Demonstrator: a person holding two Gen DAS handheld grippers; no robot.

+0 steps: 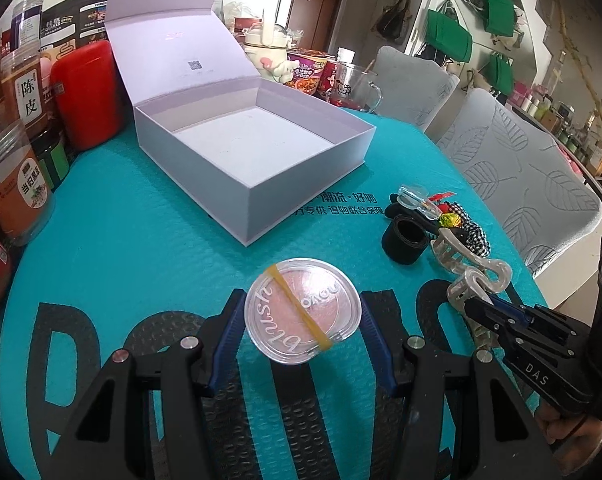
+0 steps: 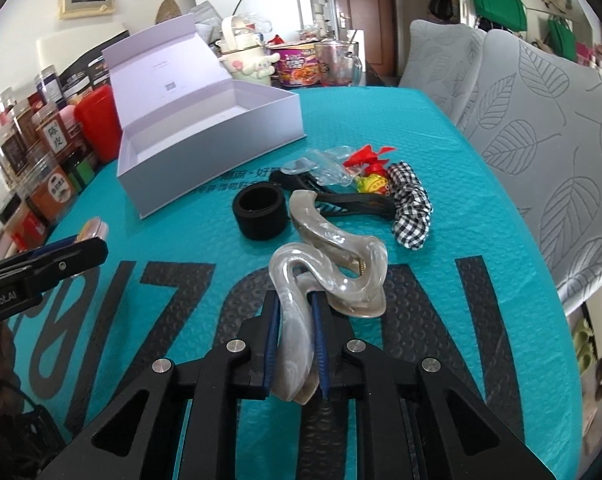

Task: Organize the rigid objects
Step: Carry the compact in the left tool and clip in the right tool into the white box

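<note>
My left gripper (image 1: pixel 303 320) is shut on a round clear blush compact (image 1: pixel 303 312) with a yellow rubber band across it, held just above the teal mat. My right gripper (image 2: pixel 295 320) is shut on a pearly grey hair claw clip (image 2: pixel 325 264), which also shows in the left wrist view (image 1: pixel 477 276). An open white box (image 1: pixel 253 152) with its lid up stands ahead, empty; it also shows in the right wrist view (image 2: pixel 205 136). A pile lies between: a black ring (image 2: pixel 261 212), a checkered scrunchie (image 2: pixel 411 204), a clear clip (image 2: pixel 321 166), red and yellow trinkets (image 2: pixel 371 172).
Jars and a red canister (image 1: pixel 87 96) line the table's left edge. A noodle cup (image 2: pixel 299 64) and a glass mug (image 2: pixel 339 62) stand behind the box. Grey leaf-patterned chairs (image 2: pixel 541 128) stand along the right side.
</note>
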